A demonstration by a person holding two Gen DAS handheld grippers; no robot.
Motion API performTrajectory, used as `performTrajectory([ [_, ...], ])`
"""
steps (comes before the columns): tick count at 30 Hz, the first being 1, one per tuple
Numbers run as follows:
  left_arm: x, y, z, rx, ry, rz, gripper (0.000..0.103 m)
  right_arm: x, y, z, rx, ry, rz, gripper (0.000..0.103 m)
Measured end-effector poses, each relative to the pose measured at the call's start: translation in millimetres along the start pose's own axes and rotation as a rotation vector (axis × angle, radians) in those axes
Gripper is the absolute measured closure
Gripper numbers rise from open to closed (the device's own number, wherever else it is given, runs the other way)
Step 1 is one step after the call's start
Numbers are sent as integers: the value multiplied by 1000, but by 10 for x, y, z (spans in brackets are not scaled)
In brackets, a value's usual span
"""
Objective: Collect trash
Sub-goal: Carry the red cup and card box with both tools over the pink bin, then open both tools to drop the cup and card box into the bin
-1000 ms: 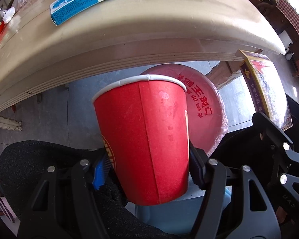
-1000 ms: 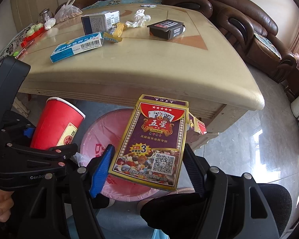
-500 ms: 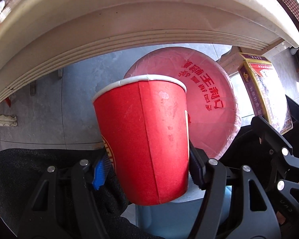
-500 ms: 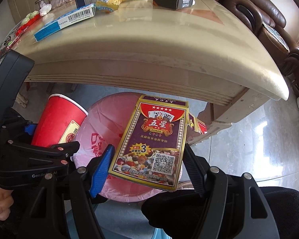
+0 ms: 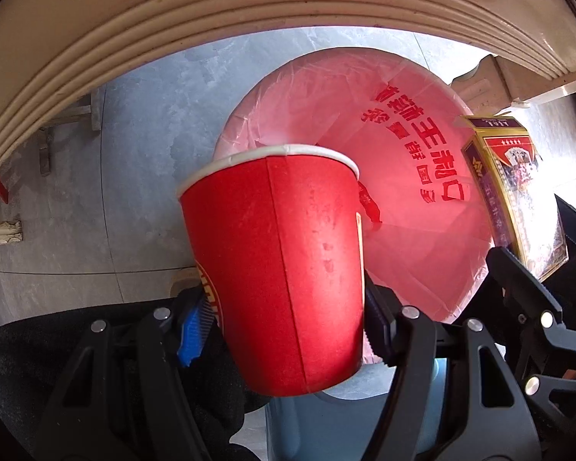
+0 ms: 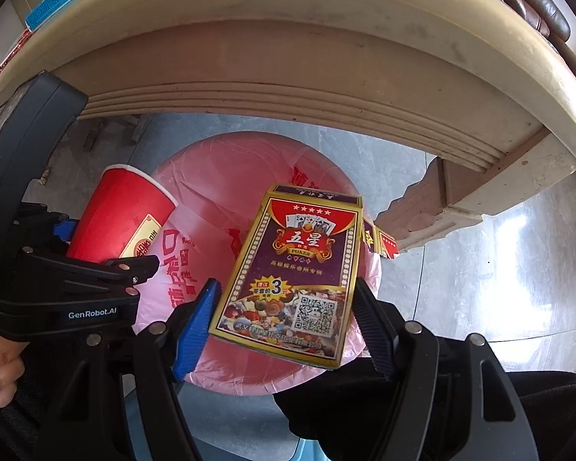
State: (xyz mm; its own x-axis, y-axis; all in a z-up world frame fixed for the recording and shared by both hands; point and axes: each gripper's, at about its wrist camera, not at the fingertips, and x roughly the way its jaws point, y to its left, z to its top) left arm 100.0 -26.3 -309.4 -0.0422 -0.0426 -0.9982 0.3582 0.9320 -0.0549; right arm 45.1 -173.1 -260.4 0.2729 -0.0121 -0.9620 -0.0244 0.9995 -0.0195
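Left wrist view showed the left gripper clamped on the red cup, mouth tipped forward toward the pink-lined bin under the table — likely held there so it would fall into the liner. In the right wrist view the right gripper pinched the card box by its long edges, face up, directly over the bin with the cup at its left rim — both pieces of trash seemed poised for release, neither yet inside.
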Motion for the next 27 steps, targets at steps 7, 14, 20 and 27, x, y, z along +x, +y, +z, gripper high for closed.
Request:
performTrajectory([
  [7, 168, -24, 62, 34, 41, 15, 38, 199, -21, 23, -2, 61, 19, 35],
  [14, 195, -49, 78, 61, 33, 20, 37, 297, 27, 36, -18, 87, 23, 35],
  [20, 141, -56, 97, 63, 7, 58, 26, 291, -4, 52, -5, 84, 10, 21],
  [27, 88, -77, 108, 57, -19, 80, 21, 267, -31, 58, 14, 85, 14, 20],
])
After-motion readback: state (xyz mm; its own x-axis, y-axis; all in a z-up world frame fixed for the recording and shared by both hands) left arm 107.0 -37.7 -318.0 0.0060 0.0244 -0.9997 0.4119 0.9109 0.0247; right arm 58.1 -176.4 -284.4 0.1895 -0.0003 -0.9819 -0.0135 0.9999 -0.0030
